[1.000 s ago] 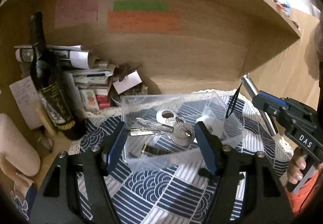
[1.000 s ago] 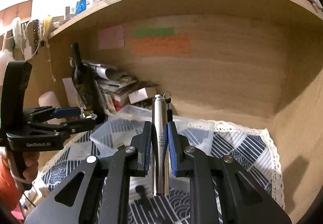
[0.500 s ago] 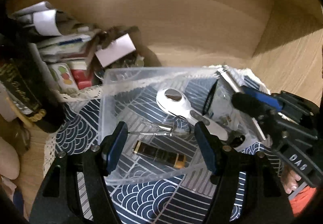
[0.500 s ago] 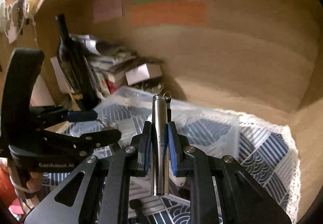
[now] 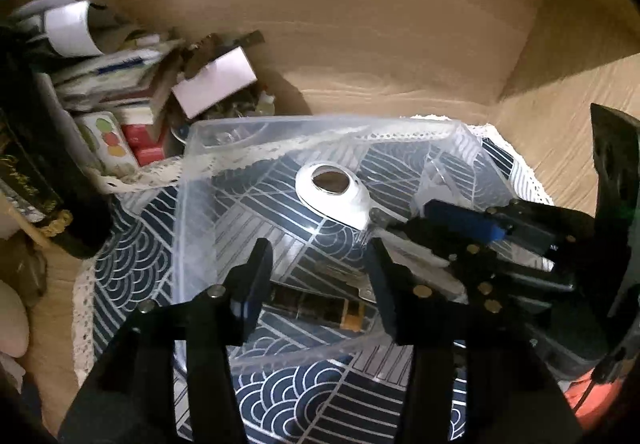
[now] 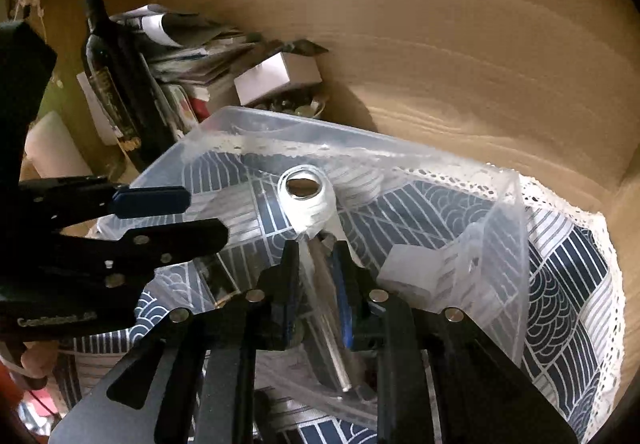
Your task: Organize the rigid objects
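Observation:
A clear plastic box (image 5: pixel 224 180) (image 6: pixel 500 212) sits on a blue wave-patterned cloth (image 5: pixel 132 268). Inside lie a white magnifier-like tool (image 5: pixel 332 192) (image 6: pixel 308 200) and a black-and-gold lighter (image 5: pixel 316 308). My left gripper (image 5: pixel 320 272) is open and empty, its fingers over the box's near edge. My right gripper (image 6: pixel 316 272) is lowered into the box, its jaws slightly apart around a silver metal cylinder (image 6: pixel 328 316); whether they still grip it is unclear. The right gripper also shows in the left wrist view (image 5: pixel 460 224).
A dark wine bottle (image 6: pixel 116 76) stands left of the box. Stacked papers and small boxes (image 5: pixel 132 84) and a white carton (image 6: pixel 276 76) crowd the back left corner. Wooden shelf walls (image 6: pixel 440 44) close in behind and on the right.
The right gripper has lowered the silver cylinder into the box and its jaws have widened. The keys have left the left gripper, which hangs open above the box.

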{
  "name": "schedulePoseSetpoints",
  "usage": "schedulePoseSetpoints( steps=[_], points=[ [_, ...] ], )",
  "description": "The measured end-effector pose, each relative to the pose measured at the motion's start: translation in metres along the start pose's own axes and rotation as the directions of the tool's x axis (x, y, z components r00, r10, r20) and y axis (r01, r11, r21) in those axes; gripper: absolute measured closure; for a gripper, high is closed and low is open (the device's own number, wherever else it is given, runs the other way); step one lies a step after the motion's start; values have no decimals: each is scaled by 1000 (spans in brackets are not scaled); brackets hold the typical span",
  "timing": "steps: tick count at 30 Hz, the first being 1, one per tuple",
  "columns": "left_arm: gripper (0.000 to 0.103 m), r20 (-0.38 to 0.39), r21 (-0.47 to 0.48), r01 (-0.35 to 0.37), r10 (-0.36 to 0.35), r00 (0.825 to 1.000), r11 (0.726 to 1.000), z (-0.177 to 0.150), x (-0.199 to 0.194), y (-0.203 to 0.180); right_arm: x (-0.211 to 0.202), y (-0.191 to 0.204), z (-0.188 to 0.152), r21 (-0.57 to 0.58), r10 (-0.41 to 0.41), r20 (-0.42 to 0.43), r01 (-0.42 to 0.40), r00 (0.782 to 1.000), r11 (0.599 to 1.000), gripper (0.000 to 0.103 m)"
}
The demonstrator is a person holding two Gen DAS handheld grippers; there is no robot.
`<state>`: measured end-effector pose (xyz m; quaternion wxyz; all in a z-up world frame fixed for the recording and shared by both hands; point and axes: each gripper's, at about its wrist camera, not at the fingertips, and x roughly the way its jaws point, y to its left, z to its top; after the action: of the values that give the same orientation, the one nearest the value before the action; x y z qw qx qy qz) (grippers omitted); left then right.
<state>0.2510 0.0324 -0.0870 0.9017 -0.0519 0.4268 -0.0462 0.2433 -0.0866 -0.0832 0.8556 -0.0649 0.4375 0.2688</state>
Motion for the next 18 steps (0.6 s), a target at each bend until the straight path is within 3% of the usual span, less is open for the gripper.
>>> schedulePoseSetpoints(
  steps=[8, 15, 18],
  points=[
    [46, 72, 23, -34, 32, 997, 999, -6, -40, -7, -47, 3, 3, 0, -32, 103, 33, 994, 999, 68],
    [11, 131, 28, -33, 29, 991, 999, -21, -78, -14, -96, 5, -13, 14, -66, 183, 64, 981, 998, 53],
    [10, 128, 45, -33, 27, 991, 998, -31, -85, -19, -109, 2, -28, 31, -88, 194, 83, 977, 996, 50]
  ],
)
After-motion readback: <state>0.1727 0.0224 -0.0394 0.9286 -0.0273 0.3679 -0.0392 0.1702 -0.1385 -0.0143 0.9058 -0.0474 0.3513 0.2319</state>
